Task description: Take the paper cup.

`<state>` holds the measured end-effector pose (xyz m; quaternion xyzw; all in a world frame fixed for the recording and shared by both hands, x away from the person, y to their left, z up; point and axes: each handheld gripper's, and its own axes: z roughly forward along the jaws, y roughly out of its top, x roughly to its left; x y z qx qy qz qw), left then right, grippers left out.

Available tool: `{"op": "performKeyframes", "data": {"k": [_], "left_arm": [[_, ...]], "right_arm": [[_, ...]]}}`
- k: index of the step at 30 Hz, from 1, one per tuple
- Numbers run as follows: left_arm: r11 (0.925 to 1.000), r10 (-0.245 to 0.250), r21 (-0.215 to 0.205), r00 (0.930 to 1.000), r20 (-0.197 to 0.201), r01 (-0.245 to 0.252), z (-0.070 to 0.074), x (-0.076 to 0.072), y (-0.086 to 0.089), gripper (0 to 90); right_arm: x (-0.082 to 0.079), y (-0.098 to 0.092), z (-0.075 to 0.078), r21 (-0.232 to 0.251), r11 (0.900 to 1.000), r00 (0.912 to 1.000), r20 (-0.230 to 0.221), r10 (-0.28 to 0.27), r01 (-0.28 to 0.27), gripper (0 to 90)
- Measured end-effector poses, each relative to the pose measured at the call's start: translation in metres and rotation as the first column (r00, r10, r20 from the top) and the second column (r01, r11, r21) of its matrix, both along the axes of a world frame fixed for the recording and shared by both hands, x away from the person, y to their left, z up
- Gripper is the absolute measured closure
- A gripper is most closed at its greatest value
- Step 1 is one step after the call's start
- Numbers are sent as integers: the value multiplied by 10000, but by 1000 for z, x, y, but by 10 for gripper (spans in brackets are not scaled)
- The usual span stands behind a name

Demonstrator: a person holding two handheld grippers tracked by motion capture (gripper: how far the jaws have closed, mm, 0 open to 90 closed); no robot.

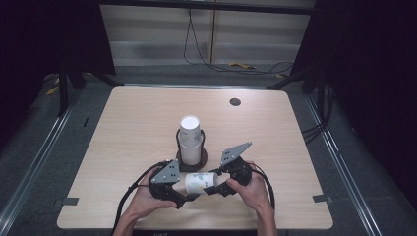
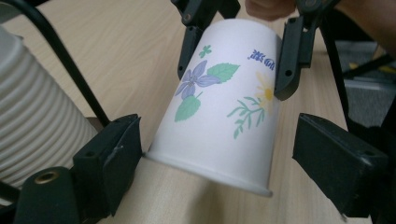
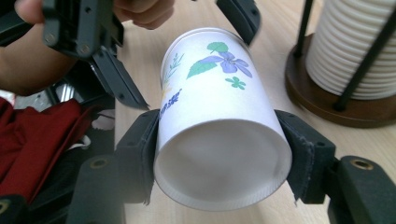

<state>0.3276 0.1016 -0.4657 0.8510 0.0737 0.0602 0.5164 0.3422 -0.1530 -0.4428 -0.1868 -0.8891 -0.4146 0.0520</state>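
Observation:
A white paper cup [image 1: 196,182] with a flower print lies on its side near the table's front edge, held between both grippers. My right gripper [image 1: 212,186] is shut on the cup's base end; in the right gripper view its pads [image 3: 140,149] press both sides of the cup [image 3: 219,140]. My left gripper [image 1: 184,191] stands open around the rim end. In the left gripper view one jaw sits at the rim of the cup [image 2: 219,116], while the other is a gap away.
A tall stack of white cups [image 1: 190,137] stands in a black wire holder on a round wooden base [image 1: 194,162] just behind the grippers. A dark grommet [image 1: 235,102] lies at the table's far right. Red cloth [image 3: 37,140] shows below the front edge.

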Motion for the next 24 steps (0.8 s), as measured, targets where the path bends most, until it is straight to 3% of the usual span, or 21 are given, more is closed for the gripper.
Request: {"op": "performKeyframes", "data": {"k": [6,11,15,24], "left_arm": [[9988,207,-449,9997,-111,-211,1,0,8,157],[9921,825,-934,9964,-186,-839,-4,-2,13,158],[9881,846,-1259,9959,-330,-881,-6,-1,16,158],[9807,1287,-1443,9912,-311,-1319,-10,-1,23,158]], "right_arm": [[0,-7,-3,263,9985,9988,50,-478,477,363],[0,-11,-4,497,9955,9966,137,-815,807,362],[0,-14,-6,701,9933,9955,140,-935,923,362],[0,-17,-11,1125,9851,9908,234,-1332,1298,362]]}}
